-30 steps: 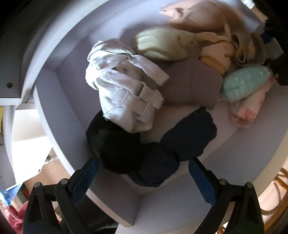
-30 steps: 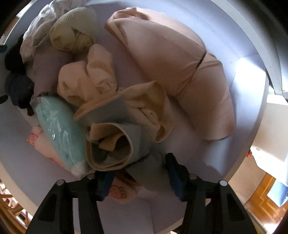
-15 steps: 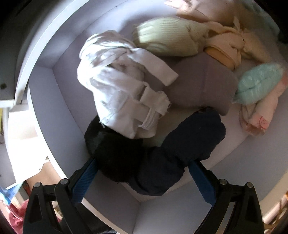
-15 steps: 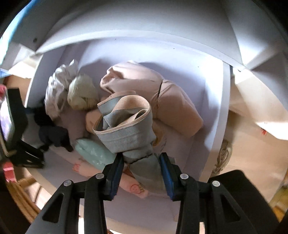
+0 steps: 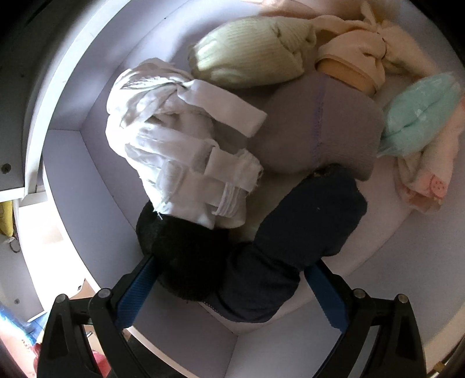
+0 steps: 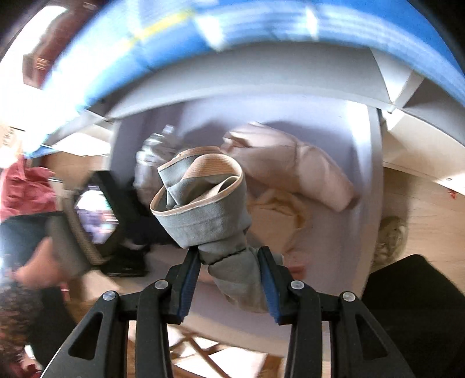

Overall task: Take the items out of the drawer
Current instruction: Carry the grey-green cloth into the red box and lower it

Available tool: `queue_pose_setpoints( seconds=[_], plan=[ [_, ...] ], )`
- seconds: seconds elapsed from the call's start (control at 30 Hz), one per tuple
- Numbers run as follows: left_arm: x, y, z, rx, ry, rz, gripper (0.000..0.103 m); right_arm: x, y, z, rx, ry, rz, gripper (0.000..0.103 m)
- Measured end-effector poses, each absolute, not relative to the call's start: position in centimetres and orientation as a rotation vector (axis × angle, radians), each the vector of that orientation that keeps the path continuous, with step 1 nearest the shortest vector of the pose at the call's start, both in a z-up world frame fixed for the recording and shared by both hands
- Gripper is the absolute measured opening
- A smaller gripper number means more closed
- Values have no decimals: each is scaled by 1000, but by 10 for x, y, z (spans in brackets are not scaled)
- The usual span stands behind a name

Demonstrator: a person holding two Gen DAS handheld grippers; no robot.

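In the left wrist view my left gripper (image 5: 232, 267) is open, its blue pads either side of a black bundle (image 5: 186, 261) and a navy bundle (image 5: 293, 247) at the near corner of the pale drawer (image 5: 75, 186). Behind them lie a white garment (image 5: 180, 157), a grey roll (image 5: 322, 130), a pale green roll (image 5: 250, 52), a mint roll (image 5: 418, 116) and a pink item (image 5: 427, 177). In the right wrist view my right gripper (image 6: 229, 256) is shut on a grey cloth with tan trim (image 6: 203, 203), held high above the drawer (image 6: 375, 180).
A large beige garment (image 6: 293, 162) and a cream one (image 6: 276, 209) lie in the drawer's right part. A blue surface (image 6: 261, 26) runs above the cabinet. A person's hand (image 6: 43, 261) and a screen (image 6: 96, 221) show at left. Wooden floor (image 6: 421, 209) is at right.
My right gripper has lifted the grey cloth up and away from the drawer. My left gripper has come down closer around the black and navy bundles, still open.
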State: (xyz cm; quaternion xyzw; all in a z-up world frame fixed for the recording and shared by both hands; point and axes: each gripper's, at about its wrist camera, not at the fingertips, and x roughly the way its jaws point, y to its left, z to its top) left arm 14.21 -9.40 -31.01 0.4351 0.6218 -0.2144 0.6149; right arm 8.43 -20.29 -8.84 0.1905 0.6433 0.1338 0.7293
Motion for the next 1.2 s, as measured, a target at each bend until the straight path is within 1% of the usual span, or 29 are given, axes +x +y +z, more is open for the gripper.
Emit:
queue_pose_setpoints(
  seconds=[0.2, 0.4, 0.57, 0.7, 0.77, 1.0, 1.2],
  plan=[
    [136, -96, -316, 996, 1446, -467, 101, 75, -200, -49, 506, 1339, 354, 40],
    [130, -98, -325, 1025, 1436, -436, 103, 74, -221, 8, 624, 1240, 364, 40],
    [126, -102, -330, 1049, 1431, -425, 103, 102, -227, 52, 676, 1152, 359, 40],
    [121, -104, -331, 1057, 1428, -421, 103, 144, -229, 92, 666, 1072, 315, 40],
    [121, -104, -332, 1059, 1428, -421, 103, 170, -227, 101, 659, 1045, 286, 40],
    [126, -101, -335, 1056, 1426, -414, 103, 261, -220, 101, 680, 1028, 140, 40],
    [129, -92, -343, 1060, 1426, -403, 103, 304, -211, 83, 709, 1056, 55, 40]
  ],
)
